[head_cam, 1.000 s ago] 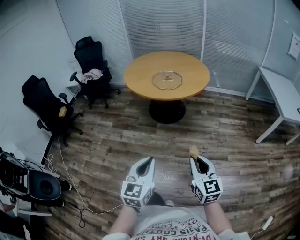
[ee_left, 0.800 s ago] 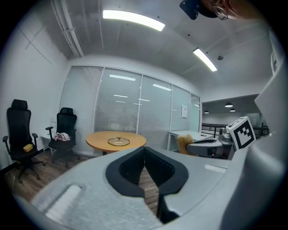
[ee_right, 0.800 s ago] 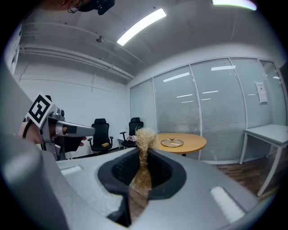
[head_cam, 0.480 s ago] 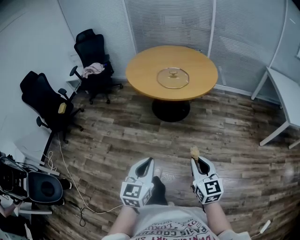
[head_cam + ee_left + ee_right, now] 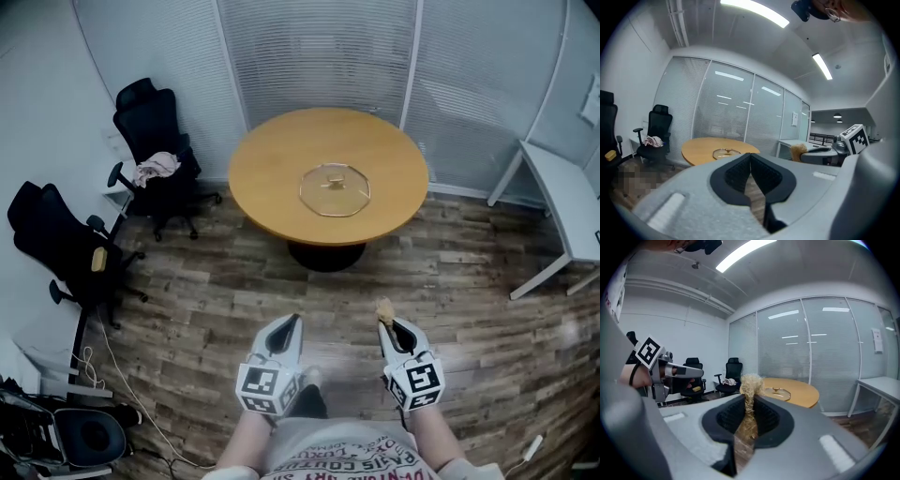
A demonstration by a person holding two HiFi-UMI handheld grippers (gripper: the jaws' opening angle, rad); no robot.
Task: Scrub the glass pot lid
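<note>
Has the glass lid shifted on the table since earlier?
No. The glass lid sits centred on the round table as before; only the view shifted.

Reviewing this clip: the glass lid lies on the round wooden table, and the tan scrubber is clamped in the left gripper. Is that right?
Not quite. The tan scrubber is clamped in the right gripper, not the left; the right gripper view shows its fibres between the jaws. The left gripper is shut on nothing in its own view. The glass lid does lie on the round wooden table.

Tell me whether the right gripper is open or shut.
Shut: the right gripper pinches a tan fibrous scrubber, its tuft sticking out above.
</note>
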